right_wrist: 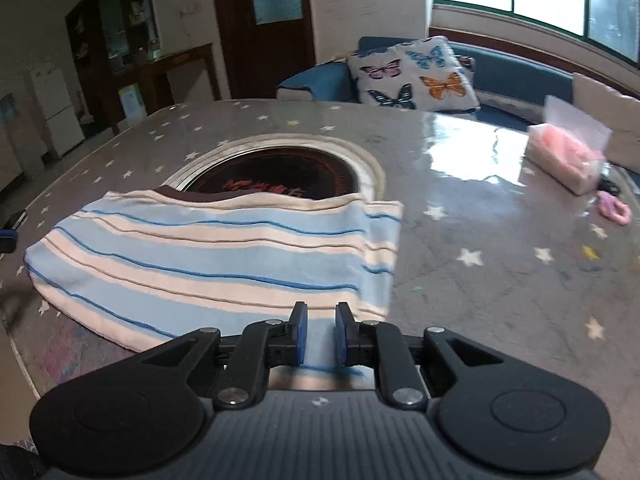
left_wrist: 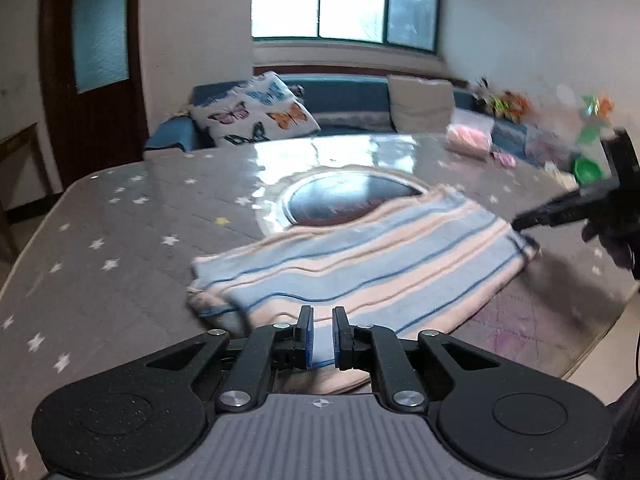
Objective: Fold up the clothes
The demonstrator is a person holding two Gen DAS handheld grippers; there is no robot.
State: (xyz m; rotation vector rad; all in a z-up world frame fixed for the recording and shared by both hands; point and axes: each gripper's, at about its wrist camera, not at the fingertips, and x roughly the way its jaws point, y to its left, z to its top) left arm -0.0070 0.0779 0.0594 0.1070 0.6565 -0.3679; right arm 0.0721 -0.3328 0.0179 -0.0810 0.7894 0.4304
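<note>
folding striped garment [left_wrist: 360, 264] on starry table [left_wrist: 120, 220]: left gripper [left_wrist: 323, 334] and right gripper [right_wrist: 320, 330] both narrowly parted, near hem visible between pads, not clamped. next: likely pinch hem, carry fold over.

blurred clutter [left_wrist: 560, 128] at table's far corner, round inset [right_wrist: 276, 180] partly hidden by striped garment [right_wrist: 208, 256]

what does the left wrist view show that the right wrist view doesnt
Left wrist view only: the right gripper seen from the side, by the far corner of the striped garment, plus a green object among blurred colourful clutter at the table's right end.
Right wrist view only: a white fridge, a dark wooden cabinet, and red lettering inside the round cooktop.
Both: the garment, cooktop, star-print table cover, butterfly pillow and pink packet.
</note>
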